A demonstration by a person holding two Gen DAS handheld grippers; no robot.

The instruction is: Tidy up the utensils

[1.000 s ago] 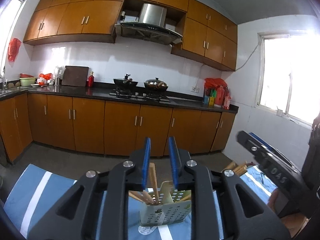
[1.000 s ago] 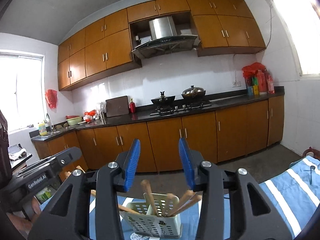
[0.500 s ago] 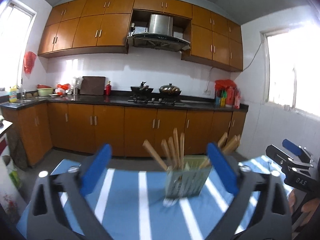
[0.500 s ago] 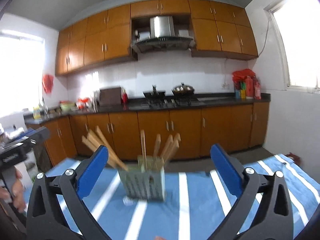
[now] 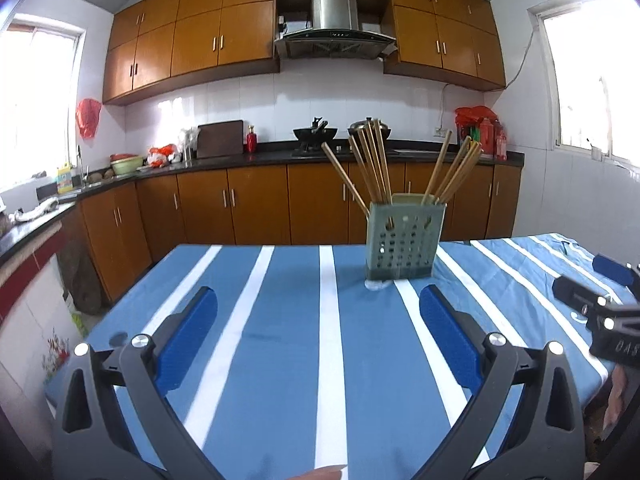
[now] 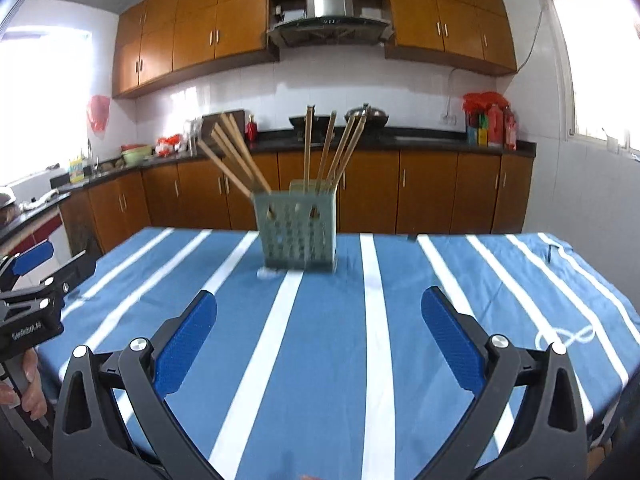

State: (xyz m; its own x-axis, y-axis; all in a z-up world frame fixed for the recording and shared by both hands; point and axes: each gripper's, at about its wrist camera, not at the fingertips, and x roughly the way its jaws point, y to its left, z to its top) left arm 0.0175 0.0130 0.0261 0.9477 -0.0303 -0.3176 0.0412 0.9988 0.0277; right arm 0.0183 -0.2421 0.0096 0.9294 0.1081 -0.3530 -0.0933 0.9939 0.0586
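Observation:
A pale green perforated utensil holder (image 5: 405,241) stands upright on the blue striped tablecloth (image 5: 288,328), with several wooden chopsticks (image 5: 374,166) leaning in it. It also shows in the right wrist view (image 6: 297,233), with its chopsticks (image 6: 308,148) fanned out. My left gripper (image 5: 318,304) is open and empty, well back from the holder. My right gripper (image 6: 318,304) is open and empty, also well back. Each gripper shows at the edge of the other's view, the right gripper (image 5: 600,300) and the left gripper (image 6: 28,280).
The table's far edge (image 5: 304,245) lies just behind the holder. Beyond it run wooden kitchen cabinets (image 5: 256,204) and a dark counter (image 5: 280,148) with woks. A small dark object (image 6: 551,249) lies near the table's right edge.
Both grippers opened wide and pulled back from the holder toward the near side of the table. The chopstick between the left jaws was let go and now stands in the holder.

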